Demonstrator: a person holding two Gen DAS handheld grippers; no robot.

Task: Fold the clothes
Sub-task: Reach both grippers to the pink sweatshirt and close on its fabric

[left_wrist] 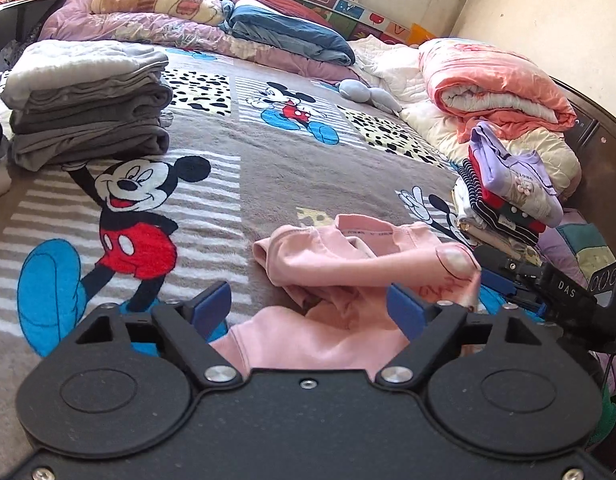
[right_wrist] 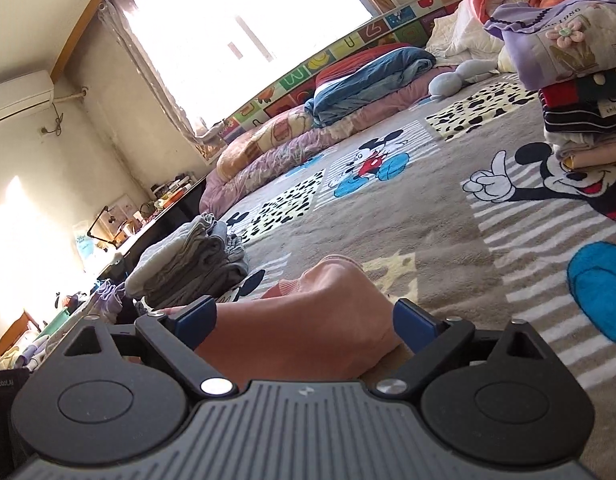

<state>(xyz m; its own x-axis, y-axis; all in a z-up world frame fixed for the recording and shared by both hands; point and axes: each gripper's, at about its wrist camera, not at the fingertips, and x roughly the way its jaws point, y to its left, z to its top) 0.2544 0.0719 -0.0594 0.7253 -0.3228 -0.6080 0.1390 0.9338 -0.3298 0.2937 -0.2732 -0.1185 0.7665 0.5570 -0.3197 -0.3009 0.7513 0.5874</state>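
A pink garment [left_wrist: 348, 264] lies crumpled on the Mickey Mouse blanket [left_wrist: 267, 168] near the bed's front edge. My left gripper [left_wrist: 310, 304] stands open just above its near part, blue pads wide apart, nothing pinched. In the left wrist view the right gripper [left_wrist: 520, 280] sits low at the garment's right side. In the right wrist view the pink garment [right_wrist: 308, 320] bulges between the spread blue pads of my right gripper [right_wrist: 305, 322], which is open around the cloth. Its far edge rises toward the blanket [right_wrist: 388, 208].
A stack of folded grey clothes [left_wrist: 87, 108] stands at the left. A stack of folded coloured clothes [left_wrist: 508, 192] stands at the right, below a rolled orange quilt [left_wrist: 496, 84]. Bedding [left_wrist: 211, 28] and a grey plush toy [left_wrist: 368, 94] line the far side.
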